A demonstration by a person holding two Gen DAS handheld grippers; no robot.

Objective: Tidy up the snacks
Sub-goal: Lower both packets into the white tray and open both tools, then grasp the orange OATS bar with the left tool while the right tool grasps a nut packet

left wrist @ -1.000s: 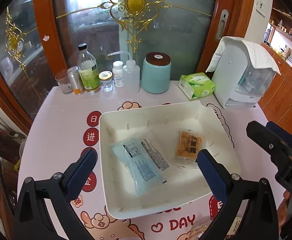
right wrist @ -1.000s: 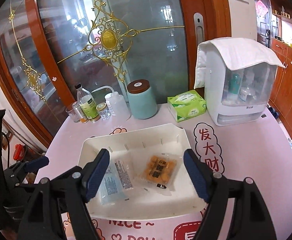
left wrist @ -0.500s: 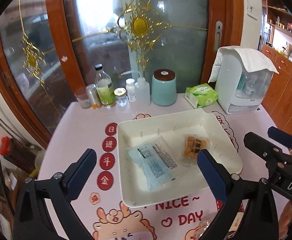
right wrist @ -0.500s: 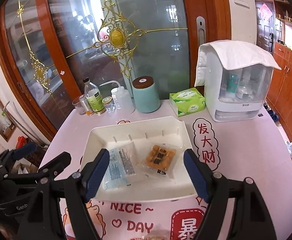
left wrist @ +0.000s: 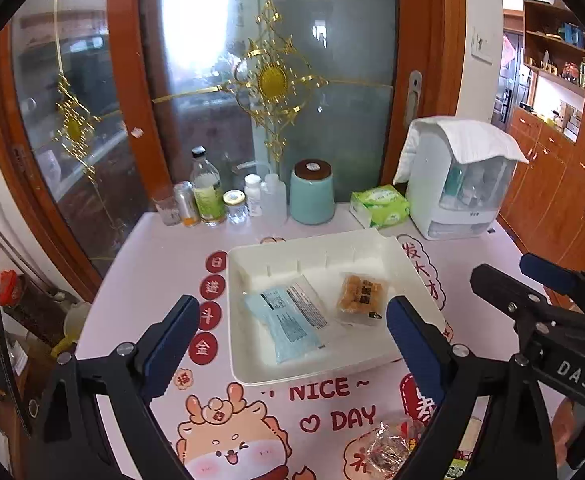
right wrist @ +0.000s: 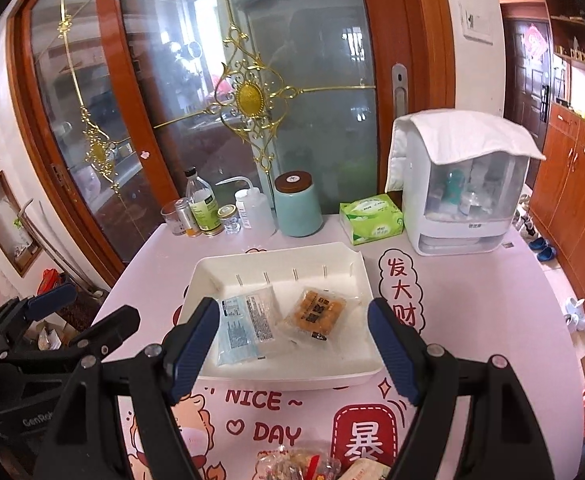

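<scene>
Both claws are looking the same: the left claw [left wrist: 292, 340] and right claw [right wrist: 292, 346] are sporting matte black angular arms with silver screws showing and ribbed dark-blue pads [left wrist: 174, 344]. White "DAS" lettering is sitting on the right one's body.

- A home, likely a dining area: pink cartoon tablecloth [right wrist: 472, 320], wooden cabinets [right wrist: 572, 184], ornate glass sliding door [right wrist: 252, 100].
- Shoes [right wrist: 542, 246] by the entrance, tissue pack [right wrist: 372, 218], 1 teal canister [right wrist: 297, 206].

Bright daylight thru glass door [left wrist: 220, 40]; glare, fisheye-warped edges.
</scene>
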